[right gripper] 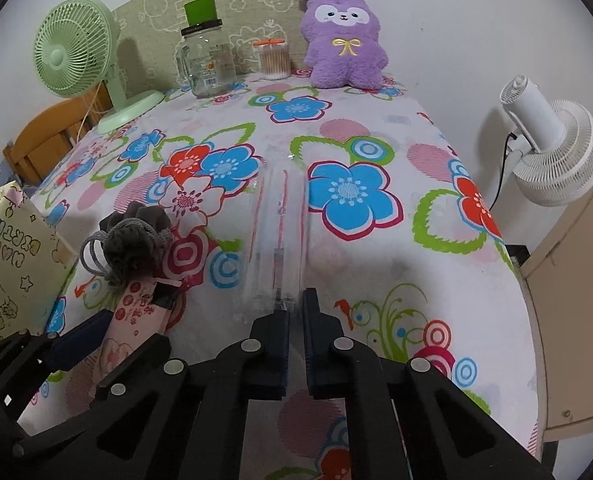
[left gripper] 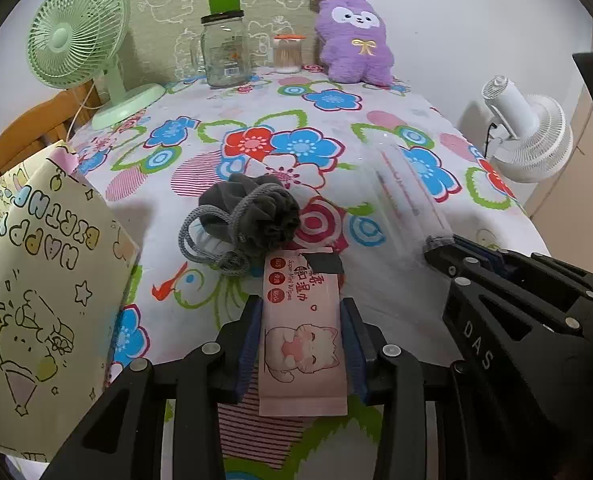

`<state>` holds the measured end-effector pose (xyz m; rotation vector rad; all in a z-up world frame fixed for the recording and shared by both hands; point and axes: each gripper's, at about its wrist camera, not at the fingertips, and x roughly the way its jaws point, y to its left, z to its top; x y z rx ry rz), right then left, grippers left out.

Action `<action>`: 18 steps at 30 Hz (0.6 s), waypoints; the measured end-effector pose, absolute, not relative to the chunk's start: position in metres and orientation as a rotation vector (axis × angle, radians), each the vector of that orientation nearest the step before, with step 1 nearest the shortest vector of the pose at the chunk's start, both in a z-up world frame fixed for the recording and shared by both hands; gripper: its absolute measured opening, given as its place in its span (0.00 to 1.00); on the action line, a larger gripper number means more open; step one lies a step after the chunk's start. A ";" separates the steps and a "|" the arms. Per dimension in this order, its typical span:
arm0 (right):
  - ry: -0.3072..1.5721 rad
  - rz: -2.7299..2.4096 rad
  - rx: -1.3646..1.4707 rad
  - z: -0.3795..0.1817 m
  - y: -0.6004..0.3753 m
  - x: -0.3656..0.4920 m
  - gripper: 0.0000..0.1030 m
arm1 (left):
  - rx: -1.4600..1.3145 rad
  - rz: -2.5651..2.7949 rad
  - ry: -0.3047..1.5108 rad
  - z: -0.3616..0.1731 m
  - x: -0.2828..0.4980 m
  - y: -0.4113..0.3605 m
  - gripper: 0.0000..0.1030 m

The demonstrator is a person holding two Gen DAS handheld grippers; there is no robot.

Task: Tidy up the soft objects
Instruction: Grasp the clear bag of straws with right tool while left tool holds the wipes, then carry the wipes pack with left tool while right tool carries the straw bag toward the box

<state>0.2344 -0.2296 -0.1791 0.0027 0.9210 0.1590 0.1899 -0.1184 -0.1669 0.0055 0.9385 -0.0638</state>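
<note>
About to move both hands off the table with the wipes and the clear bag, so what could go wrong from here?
1. The right gripper pinches only the near edge of the clear plastic bag; it may slip out or drag across the cloth.
2. The wipes pack in the left gripper touches the grey drawstring pouch; lifting may nudge it.
3. The birthday gift bag stands close on the left and could tip if bumped.

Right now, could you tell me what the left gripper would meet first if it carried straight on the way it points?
Probably the grey drawstring pouch: it lies just beyond the pink wipes pack held in the left gripper, though depth is uncertain.
</note>
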 end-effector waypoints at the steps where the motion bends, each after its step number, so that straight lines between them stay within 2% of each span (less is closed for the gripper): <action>1: 0.920 0.158 0.004 -0.179 -0.229 0.233 0.08 | 0.008 -0.067 0.938 -0.167 0.189 -0.119 0.37; 18: 0.873 0.180 0.030 -0.150 -0.219 0.195 0.08 | 0.011 -0.088 0.896 -0.147 0.163 -0.117 0.37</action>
